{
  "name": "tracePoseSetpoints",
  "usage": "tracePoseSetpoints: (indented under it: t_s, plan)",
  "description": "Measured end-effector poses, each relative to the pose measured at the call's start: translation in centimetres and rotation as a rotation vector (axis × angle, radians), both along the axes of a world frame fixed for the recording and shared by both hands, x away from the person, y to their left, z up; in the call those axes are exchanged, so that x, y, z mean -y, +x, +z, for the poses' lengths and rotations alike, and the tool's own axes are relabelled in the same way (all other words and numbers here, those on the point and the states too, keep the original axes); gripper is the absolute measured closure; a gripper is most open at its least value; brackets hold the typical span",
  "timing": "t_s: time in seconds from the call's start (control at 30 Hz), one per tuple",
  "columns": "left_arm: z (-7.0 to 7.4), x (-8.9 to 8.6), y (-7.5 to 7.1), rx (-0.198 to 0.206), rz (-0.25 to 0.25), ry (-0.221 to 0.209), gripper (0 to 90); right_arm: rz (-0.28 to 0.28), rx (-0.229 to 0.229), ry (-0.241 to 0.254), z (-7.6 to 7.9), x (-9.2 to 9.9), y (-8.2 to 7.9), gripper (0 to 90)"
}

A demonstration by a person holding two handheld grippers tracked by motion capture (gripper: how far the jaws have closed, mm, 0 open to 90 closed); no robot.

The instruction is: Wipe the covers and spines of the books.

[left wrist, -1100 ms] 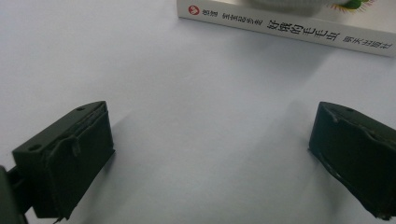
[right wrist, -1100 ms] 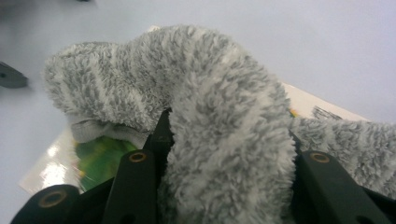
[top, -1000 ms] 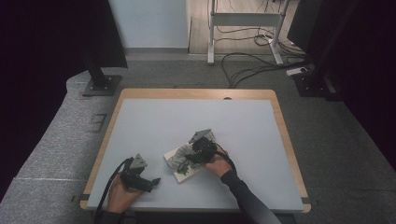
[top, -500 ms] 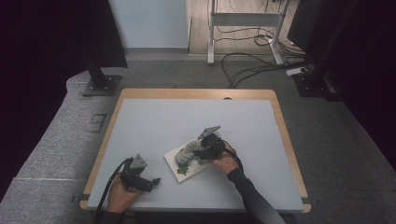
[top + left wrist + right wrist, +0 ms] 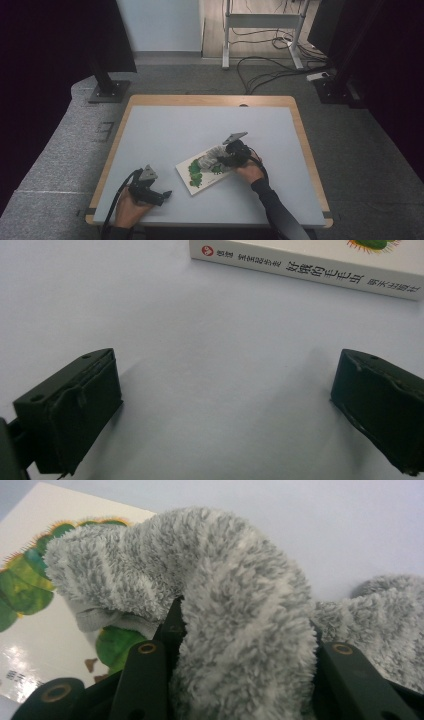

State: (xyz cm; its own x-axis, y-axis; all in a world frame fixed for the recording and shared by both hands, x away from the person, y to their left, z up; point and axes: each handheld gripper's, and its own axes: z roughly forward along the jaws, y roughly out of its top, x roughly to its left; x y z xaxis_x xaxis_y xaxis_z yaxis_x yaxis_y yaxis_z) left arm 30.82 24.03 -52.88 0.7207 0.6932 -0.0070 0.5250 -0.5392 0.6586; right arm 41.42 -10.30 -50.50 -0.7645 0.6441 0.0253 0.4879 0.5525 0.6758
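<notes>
A fluffy grey sock [image 5: 235, 600] bulges between the jaws of my right gripper [image 5: 240, 655], which is shut on it. From above, that gripper [image 5: 223, 160] holds the sock [image 5: 207, 160] just over the right part of a white picture book [image 5: 195, 177] with a green caterpillar on its cover [image 5: 25, 600]. The book lies flat on the table [image 5: 200, 125]. My left gripper [image 5: 165, 194] rests near the front left edge, open with nothing between its jaws [image 5: 225, 405]. The book's spine [image 5: 310, 262] lies just beyond them.
A wooden rim borders the grey tabletop [image 5: 300, 130]. Beyond the far edge are a stand base [image 5: 107, 90], a metal frame [image 5: 260, 22] and cables [image 5: 270, 65] on the floor.
My right gripper has moved to the right with the sock, drawing it across the book. The left gripper has stayed in place.
</notes>
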Motion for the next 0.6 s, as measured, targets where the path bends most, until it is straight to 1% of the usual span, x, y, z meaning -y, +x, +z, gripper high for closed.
tracePoseSetpoints:
  t_s: [0.27,0.47,0.6]
  plan:
    - [0.0,0.0,0.0,0.000,0.000,0.000,0.0,-0.039,-0.005,0.002,-0.1,1.2,0.0,55.7]
    - [0.0,0.0,0.0,0.000,0.000,0.000,0.0,-0.044,-0.005,-0.016,0.1,0.9,0.4,55.6]
    - [0.0,0.0,0.0,0.000,0.000,0.000,0.0,-0.062,-0.013,-0.007,0.0,0.6,1.3,55.6]
